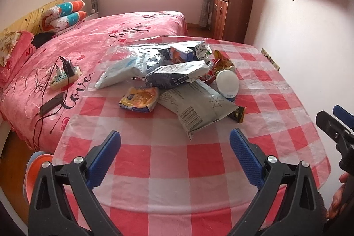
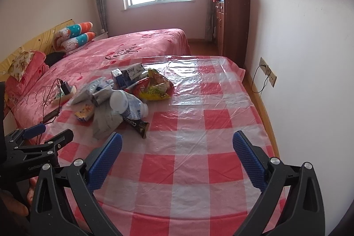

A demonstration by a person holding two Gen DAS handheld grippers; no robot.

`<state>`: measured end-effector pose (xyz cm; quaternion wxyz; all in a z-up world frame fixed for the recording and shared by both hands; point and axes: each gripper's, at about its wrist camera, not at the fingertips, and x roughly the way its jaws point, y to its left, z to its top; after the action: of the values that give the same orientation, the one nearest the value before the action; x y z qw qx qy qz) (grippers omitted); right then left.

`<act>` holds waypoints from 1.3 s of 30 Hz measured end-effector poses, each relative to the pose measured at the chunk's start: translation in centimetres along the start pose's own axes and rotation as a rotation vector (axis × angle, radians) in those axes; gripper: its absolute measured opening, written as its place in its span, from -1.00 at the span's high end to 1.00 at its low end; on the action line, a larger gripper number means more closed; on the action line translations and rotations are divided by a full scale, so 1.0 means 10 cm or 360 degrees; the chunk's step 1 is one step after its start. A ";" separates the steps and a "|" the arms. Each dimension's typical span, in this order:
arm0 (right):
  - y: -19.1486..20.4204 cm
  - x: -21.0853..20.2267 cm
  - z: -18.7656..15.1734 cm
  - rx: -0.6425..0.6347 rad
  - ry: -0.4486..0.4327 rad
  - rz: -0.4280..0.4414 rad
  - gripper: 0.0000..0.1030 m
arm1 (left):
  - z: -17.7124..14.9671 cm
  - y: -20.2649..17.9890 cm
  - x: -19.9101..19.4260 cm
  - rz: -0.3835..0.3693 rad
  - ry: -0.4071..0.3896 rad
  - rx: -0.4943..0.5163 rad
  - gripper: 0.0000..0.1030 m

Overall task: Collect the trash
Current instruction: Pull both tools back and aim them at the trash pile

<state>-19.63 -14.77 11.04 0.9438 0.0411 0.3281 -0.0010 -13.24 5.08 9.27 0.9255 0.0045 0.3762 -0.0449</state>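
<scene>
A heap of trash lies on the red-checked table (image 1: 168, 160): a grey foil bag (image 1: 194, 105), a small yellow packet (image 1: 139, 100), a dark wrapper (image 1: 239, 114), a white bottle (image 1: 227, 82), a blue carton (image 1: 183, 53) and a clear plastic bag (image 1: 124, 68). My left gripper (image 1: 174, 143) hovers open just short of the grey bag, nothing between its fingers. In the right wrist view the heap sits left of centre, with the bottle (image 2: 129, 106), a red-yellow snack bag (image 2: 154, 87) and the dark wrapper (image 2: 138, 126). My right gripper (image 2: 177, 145) is open and empty, to the right of the heap.
A pink bed (image 1: 88, 54) adjoins the table on the left, carrying a power strip (image 1: 64, 76) with cables and a phone (image 1: 52, 104). A wooden cabinet (image 2: 232, 28) stands at the back right. A wall (image 2: 309, 59) with a socket (image 2: 267, 72) runs along the table's right.
</scene>
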 end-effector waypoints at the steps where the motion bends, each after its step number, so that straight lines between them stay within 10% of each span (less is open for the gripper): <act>1: 0.01 -0.01 0.00 -0.0004 0.0010 0.0006 -0.93 | 0.01 0.01 -0.06 0.0011 -0.0006 0.0001 -0.92; 19: 0.28 -0.28 0.05 -0.0098 -0.0013 0.0060 -0.93 | 0.05 0.06 -0.47 0.0022 -0.0145 0.0038 -0.92; 39: 0.33 0.10 -0.01 -0.0107 0.0095 0.0173 -0.93 | -0.05 0.20 -0.12 0.0013 -0.0005 0.0004 -0.92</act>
<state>-18.83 -11.45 10.56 0.9331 0.0272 0.3531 0.0623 -14.24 7.18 9.69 0.9262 0.0072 0.3747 -0.0417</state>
